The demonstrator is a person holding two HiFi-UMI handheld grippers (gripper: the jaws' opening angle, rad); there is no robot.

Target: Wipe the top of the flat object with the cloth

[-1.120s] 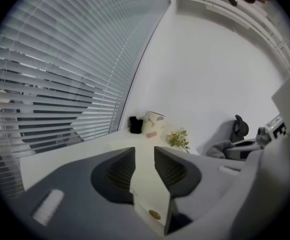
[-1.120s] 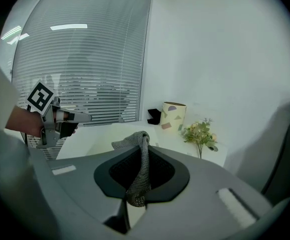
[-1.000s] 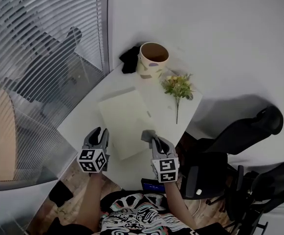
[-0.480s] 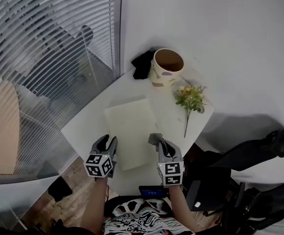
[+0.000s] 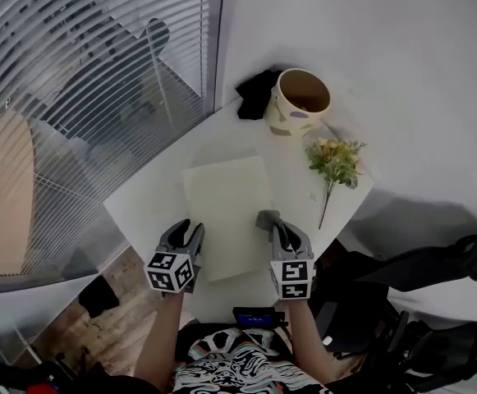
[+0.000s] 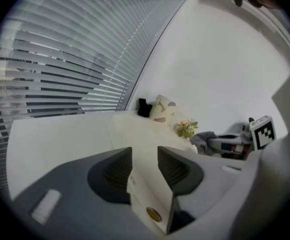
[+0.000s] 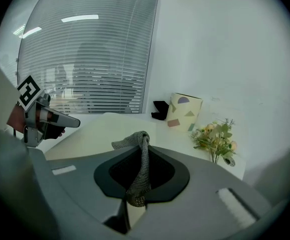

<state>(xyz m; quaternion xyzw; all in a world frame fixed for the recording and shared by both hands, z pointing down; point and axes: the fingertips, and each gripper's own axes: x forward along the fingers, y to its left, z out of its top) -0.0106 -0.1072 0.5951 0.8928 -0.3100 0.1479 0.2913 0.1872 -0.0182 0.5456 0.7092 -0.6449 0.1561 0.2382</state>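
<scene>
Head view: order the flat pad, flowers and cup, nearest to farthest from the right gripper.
1. Flat pad, just left of the right gripper.
2. Flowers, ahead and to the right.
3. Cup, farthest, at the back.

white table (image 5: pixel 152 197) | flat pale sheet (image 5: pixel 226 212) | patterned cup (image 5: pixel 297 101) | flower sprig (image 5: pixel 335 164) | black object (image 5: pixel 257 93)

Soft, even indoor light; ceiling strips glare off the left blinds (image 7: pixel 85 59). Gripper views bend and blacken at their edges; the near cloth (image 7: pixel 140 169) looks slightly soft.
</scene>
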